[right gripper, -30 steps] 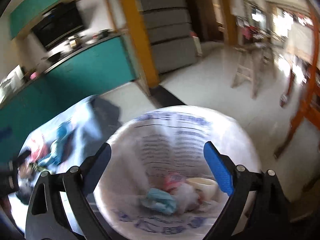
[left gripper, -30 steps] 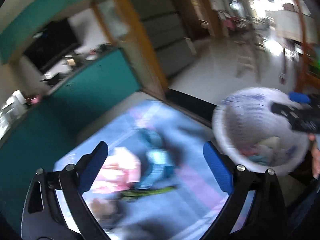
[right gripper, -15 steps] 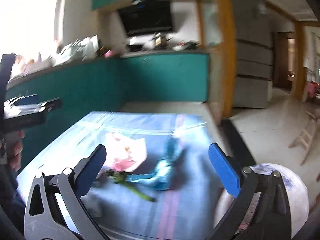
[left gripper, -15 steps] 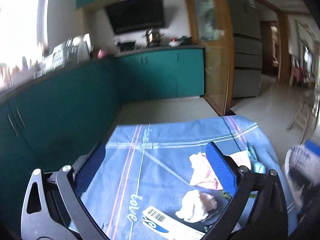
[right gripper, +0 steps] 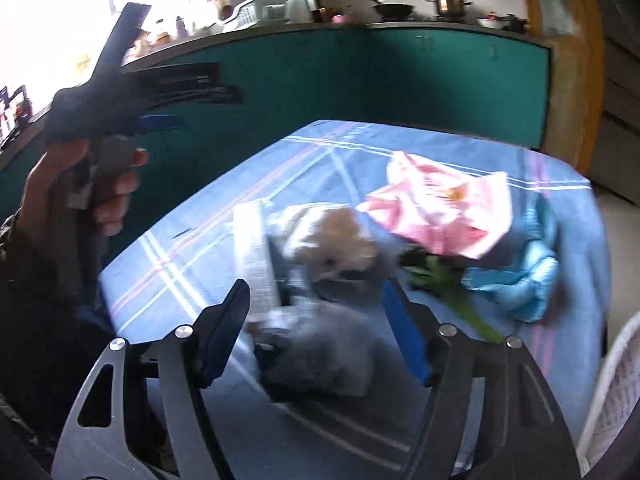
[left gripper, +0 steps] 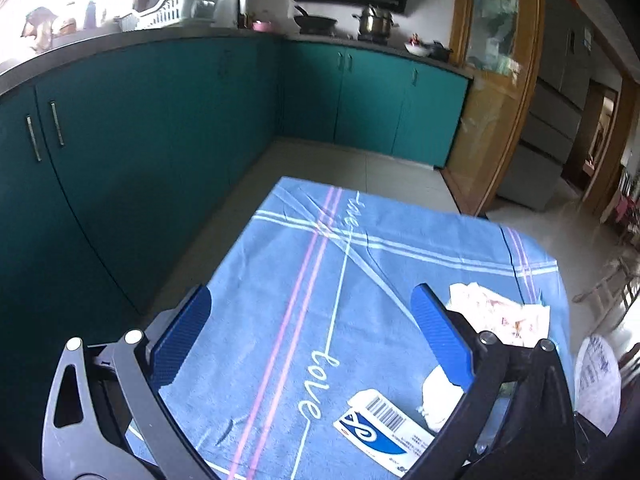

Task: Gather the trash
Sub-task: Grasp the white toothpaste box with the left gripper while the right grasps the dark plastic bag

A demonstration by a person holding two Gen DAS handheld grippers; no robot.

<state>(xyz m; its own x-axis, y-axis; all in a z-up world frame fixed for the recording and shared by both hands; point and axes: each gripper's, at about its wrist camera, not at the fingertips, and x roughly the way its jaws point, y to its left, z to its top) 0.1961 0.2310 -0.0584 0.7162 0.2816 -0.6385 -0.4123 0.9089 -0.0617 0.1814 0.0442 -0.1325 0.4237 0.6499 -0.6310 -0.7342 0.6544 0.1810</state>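
The right gripper (right gripper: 320, 312) is low over a table, jaws partly open, with a blurred grey wad (right gripper: 332, 344) lying between the blue pads (right gripper: 404, 332). Whether the pads press on it cannot be told. Just beyond the wad sits a crumpled white tissue (right gripper: 340, 236), and to its left a flat white carton (right gripper: 256, 256) printed with small text. Farther out lies a pink wrapper (right gripper: 440, 208), with a green stem (right gripper: 452, 292) poking from under it toward the gripper, and a crumpled blue glove (right gripper: 520, 276) on the right. All of this rests on a blue cloth (right gripper: 192, 248) with pink and white stripes. At the lower right edge is the rim of a white bin (right gripper: 612, 400), beside the table.

On the left side of the right-hand view, a hand (right gripper: 80, 192) holds the left gripper (left gripper: 312, 344) raised above the table. From its own camera, that gripper is wide open and holds nothing; bare cloth shows between the pads. Near its right pad lie the carton (left gripper: 380, 432), barcode up, the tissue (left gripper: 440, 400) and the pink wrapper (left gripper: 500, 316). The bin (left gripper: 596, 384) shows at the right edge.

Teal cabinets (left gripper: 160, 140) line the walls behind the table, with pots (left gripper: 374, 22) and a white rack (left gripper: 180, 8) on the counter.
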